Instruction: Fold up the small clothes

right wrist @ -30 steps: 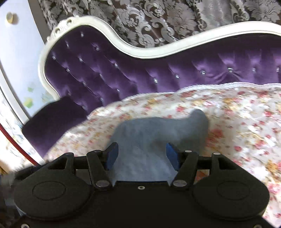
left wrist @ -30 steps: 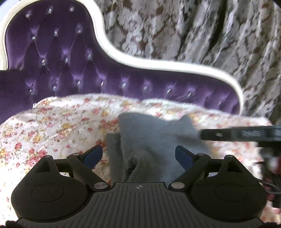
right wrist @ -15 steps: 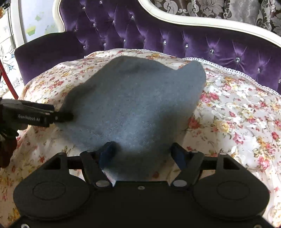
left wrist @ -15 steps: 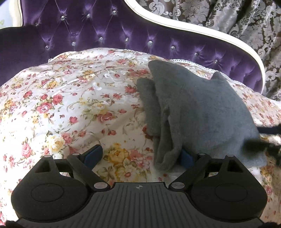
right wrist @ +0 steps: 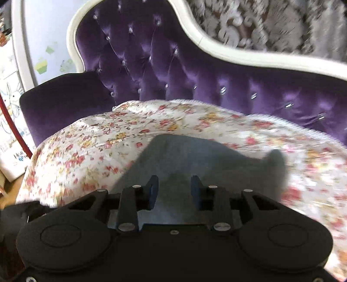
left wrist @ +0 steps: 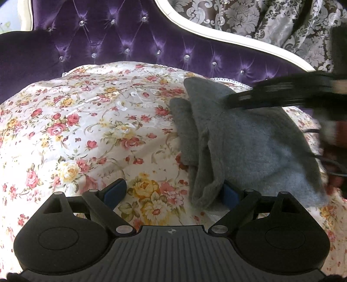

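Observation:
A grey fleece garment lies partly folded on the floral quilt, with a thick fold along its left side. My left gripper hovers low over the quilt with its jaws wide open. The garment's near edge rests against its right fingertip, with only quilt in the gap. My right gripper is over the garment, and its jaws are closing. Grey cloth shows in the gap between the pads, which do not press on it. In the left wrist view the right gripper is a blurred black bar across the garment's far part.
The quilt covers the seat of a purple tufted sofa with a white curved frame. Patterned curtains hang behind it. A purple armrest and a wall with stickers are at the left.
The right gripper's jaws have narrowed and it has swung up across the far part of the garment. The left gripper came down toward the quilt, then held still, jaws unchanged.

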